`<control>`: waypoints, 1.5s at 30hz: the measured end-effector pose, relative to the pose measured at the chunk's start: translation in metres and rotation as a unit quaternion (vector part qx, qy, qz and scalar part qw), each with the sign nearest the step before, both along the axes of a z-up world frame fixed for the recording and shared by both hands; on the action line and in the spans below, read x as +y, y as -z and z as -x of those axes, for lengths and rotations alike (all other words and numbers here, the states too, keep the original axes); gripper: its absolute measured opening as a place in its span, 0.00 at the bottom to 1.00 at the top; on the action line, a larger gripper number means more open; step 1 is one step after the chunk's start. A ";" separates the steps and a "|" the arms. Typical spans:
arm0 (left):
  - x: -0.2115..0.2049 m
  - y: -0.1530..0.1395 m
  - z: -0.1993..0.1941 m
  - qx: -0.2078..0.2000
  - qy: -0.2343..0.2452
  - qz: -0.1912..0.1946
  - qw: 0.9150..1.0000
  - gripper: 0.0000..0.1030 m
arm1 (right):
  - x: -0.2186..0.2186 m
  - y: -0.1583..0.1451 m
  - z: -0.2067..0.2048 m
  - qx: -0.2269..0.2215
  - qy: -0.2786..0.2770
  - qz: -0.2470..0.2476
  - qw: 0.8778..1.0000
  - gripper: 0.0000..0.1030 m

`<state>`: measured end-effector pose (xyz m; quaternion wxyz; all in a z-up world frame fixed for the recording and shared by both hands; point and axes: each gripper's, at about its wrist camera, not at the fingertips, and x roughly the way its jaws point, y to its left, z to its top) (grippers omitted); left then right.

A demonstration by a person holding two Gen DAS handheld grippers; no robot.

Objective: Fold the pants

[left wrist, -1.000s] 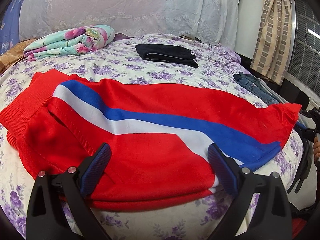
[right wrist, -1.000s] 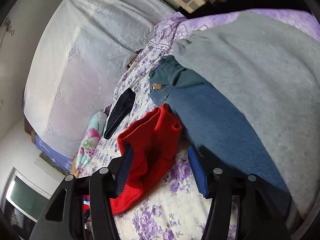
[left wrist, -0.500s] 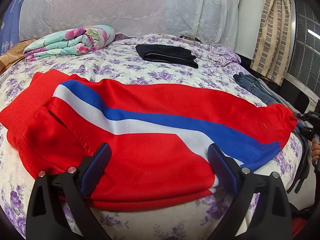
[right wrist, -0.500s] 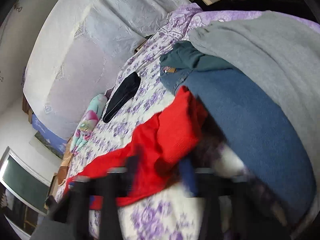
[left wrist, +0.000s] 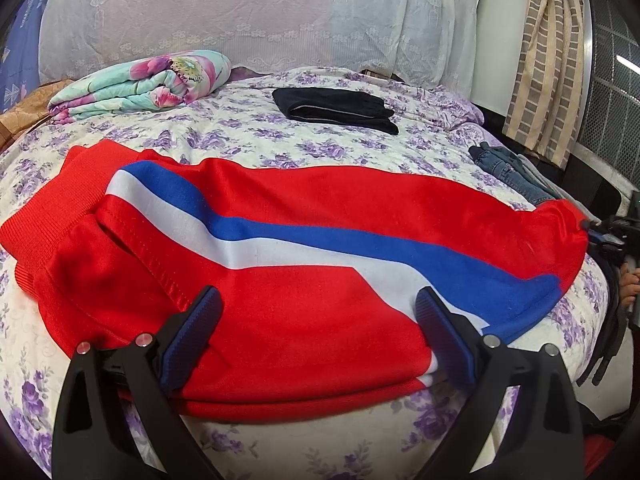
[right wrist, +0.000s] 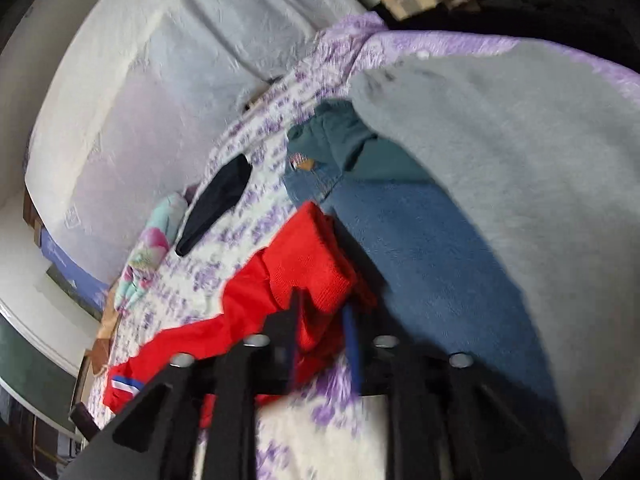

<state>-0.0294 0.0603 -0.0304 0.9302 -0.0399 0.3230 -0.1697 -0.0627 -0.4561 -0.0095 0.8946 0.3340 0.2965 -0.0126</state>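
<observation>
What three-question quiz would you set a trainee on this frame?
1. True or false: the left gripper is shut on the pants.
2. What lies folded behind the pants? A. black garment B. shoe C. book
3. Fill in: the blue stripe on the pants runs beside a ___ one.

Key: 1 false, its jaws stand wide open above the cloth; 2 A; 3 white.
</observation>
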 end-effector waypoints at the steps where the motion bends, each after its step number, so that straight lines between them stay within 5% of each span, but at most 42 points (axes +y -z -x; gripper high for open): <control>1: 0.000 0.000 0.000 0.000 0.000 -0.001 1.000 0.92 | 0.002 -0.006 0.008 -0.007 0.003 0.010 1.000 0.60; 11: -0.002 0.000 -0.001 0.001 -0.003 -0.006 1.000 0.92 | 0.018 0.017 -0.028 0.025 -0.027 0.012 0.999 0.61; 12: -0.002 0.000 -0.001 0.001 -0.004 -0.007 1.000 0.92 | 0.020 0.018 -0.034 0.026 -0.026 0.020 0.999 0.58; 13: -0.002 0.000 -0.001 0.001 -0.006 -0.007 1.000 0.92 | 0.024 0.017 -0.039 0.022 -0.025 0.030 0.999 0.34; 14: -0.002 0.000 -0.001 0.001 -0.008 -0.008 1.000 0.92 | 0.028 0.014 -0.040 0.007 -0.031 0.031 0.999 0.25; 16: -0.003 0.000 0.000 0.000 -0.015 -0.013 1.000 0.92 | 0.035 -0.008 -0.024 -0.056 -0.031 0.031 0.997 0.24; 19: -0.005 0.000 0.000 -0.001 -0.023 -0.025 0.999 0.92 | 0.044 -0.035 0.006 -0.101 -0.044 0.073 0.991 0.24; 23: -0.009 -0.004 0.002 0.009 -0.023 -0.030 0.999 0.92 | 0.008 0.028 -0.001 0.028 -0.040 0.015 0.999 0.26; 28: -0.010 -0.040 0.011 -0.012 0.006 0.027 1.000 0.92 | 0.002 0.003 0.026 -0.026 0.003 0.033 0.999 0.52; 32: -0.033 -0.055 -0.001 -0.029 0.030 0.019 0.999 0.93 | -0.007 -0.038 0.045 -0.067 0.090 0.099 0.989 0.49; 38: -0.088 -0.004 -0.028 0.050 0.064 -0.082 0.993 0.93 | 0.106 -0.058 -0.018 -0.079 -0.117 0.170 0.975 0.48; 42: -0.078 -0.009 -0.016 0.035 0.079 -0.080 0.993 0.95 | 0.160 -0.054 -0.075 -0.066 -0.234 0.138 0.960 0.48; 45: -0.062 -0.023 -0.021 0.025 0.051 -0.058 0.997 0.95 | 0.188 -0.059 -0.123 -0.042 -0.263 0.147 0.952 0.48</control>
